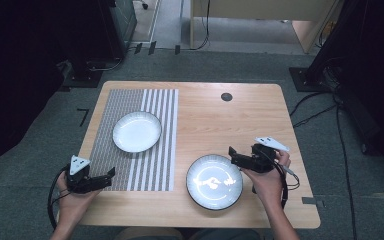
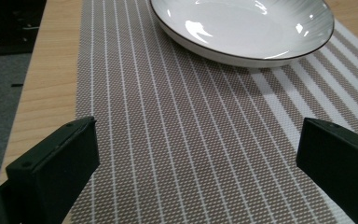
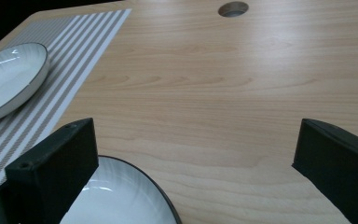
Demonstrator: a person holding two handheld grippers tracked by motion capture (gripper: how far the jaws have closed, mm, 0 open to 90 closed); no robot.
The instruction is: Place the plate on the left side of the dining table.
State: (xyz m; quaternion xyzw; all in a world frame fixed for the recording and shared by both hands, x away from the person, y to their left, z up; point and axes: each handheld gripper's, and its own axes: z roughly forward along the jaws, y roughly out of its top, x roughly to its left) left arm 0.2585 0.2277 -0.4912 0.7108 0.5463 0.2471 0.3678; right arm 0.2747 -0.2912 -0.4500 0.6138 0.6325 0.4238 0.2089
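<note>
- Table (image 1: 260,125) of pale wood, seen from above, with a striped placemat (image 1: 130,170) on its left half.
- One white plate (image 1: 137,131) sits on the placemat; a second plate (image 1: 214,181) rests on bare wood near the front edge.
- Left gripper (image 1: 111,173), jaws spread, hovers over the placemat's near corner and holds nothing.
- Right gripper (image 1: 231,153), jaws spread, hangs just beside the second plate's rim.
- Risk, as a judgement: a thin pinch on that glossy rim could slip, or nudge the plate towards the front edge.

Both forearms are bare, no sleeves. Each hand carries a black gripper, left gripper (image 1: 111,173) and right gripper (image 1: 231,152), with blocky flat-faced jaws, a screw hole near one tip, a grey three-cornered plate behind the fingers, and a trailing black cable.
</note>
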